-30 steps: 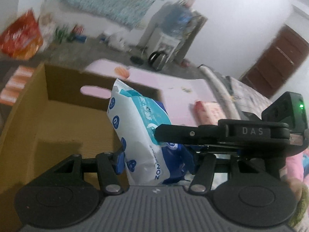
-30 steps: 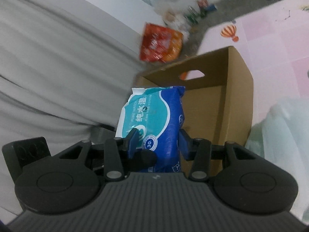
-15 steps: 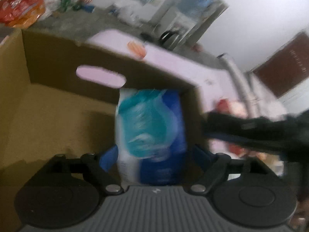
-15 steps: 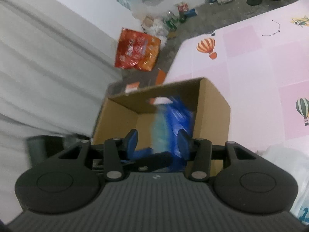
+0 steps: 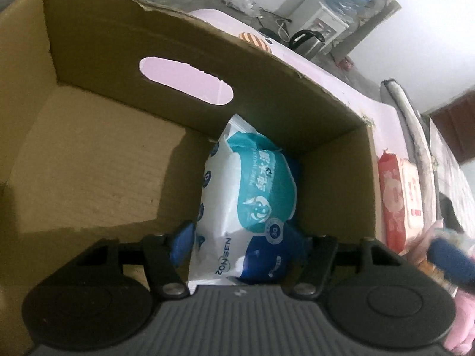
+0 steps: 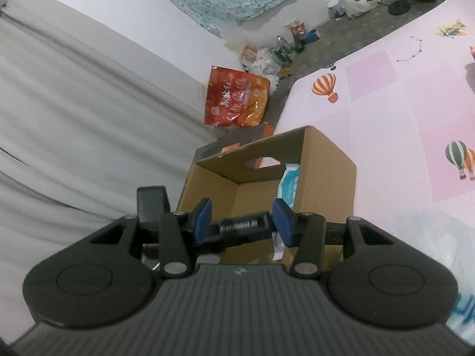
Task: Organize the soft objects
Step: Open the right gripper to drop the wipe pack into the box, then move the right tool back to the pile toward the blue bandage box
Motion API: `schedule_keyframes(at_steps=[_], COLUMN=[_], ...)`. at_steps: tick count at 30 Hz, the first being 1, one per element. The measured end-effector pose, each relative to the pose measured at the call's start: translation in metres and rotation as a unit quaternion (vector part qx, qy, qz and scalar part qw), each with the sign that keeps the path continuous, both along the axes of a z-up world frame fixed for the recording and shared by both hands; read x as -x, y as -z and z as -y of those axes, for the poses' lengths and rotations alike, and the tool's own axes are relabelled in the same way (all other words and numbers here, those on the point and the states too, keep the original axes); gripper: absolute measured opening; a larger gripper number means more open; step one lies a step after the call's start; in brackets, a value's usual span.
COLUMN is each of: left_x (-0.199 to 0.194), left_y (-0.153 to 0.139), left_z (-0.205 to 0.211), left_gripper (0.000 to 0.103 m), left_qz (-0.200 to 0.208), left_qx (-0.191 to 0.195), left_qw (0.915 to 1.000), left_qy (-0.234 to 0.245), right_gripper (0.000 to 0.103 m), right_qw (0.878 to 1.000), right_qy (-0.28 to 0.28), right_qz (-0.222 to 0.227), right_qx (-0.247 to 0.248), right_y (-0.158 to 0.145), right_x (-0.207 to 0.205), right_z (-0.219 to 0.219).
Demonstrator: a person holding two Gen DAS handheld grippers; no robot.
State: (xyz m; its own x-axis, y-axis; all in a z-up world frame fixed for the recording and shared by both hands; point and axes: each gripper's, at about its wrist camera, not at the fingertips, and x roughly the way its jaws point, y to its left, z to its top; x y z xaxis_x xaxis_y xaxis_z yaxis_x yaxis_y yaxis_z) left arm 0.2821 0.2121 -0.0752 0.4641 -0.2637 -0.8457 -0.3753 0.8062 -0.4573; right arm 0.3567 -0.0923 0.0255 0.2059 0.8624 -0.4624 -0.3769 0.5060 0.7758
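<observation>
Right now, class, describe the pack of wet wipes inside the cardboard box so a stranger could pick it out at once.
Find the open brown cardboard box standing on the pink play mat. Inside, in the corner below the oval handle hole, lies the pack of wet wipes, between the fingers of the left gripper, whose jaws are closing. It is white with a teal label and a dark blue end, unlike the red packs outside the box.
</observation>
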Motion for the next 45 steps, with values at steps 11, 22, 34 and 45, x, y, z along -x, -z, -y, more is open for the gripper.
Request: schedule_keyframes(at_steps=[11, 22, 34, 45], left_x=[0.053, 0.148, 0.203, 0.148], left_y=[-0.072, -0.179, -0.127, -0.010], left_z=[0.001, 0.102, 0.331, 0.411], left_gripper=[0.092, 0.099, 0.103, 0.079], left_qz=[0.038, 0.198, 0.260, 0.178], left_qx=[-0.064, -0.043, -0.105, -0.067], left_qw=[0.9954, 0.9785, 0.9020, 0.9089], left_qy=[-0.060, 0.038, 0.328, 0.371], right_gripper=[0.055, 0.068, 0.072, 0.057], right_qw=[0.995, 0.985, 0.967, 0.964], right_qy=[0.037, 0.135, 0.215, 0.168], right_qz=[-0.003, 0.030, 0.093, 0.070], right_qx=[-0.098, -0.105, 0.101, 0.195], right_y=[0.020, 0.050, 0.053, 0.092], right_x=[0.072, 0.171, 0.187, 0.111], right_z=[0.081, 0.229, 0.375, 0.394])
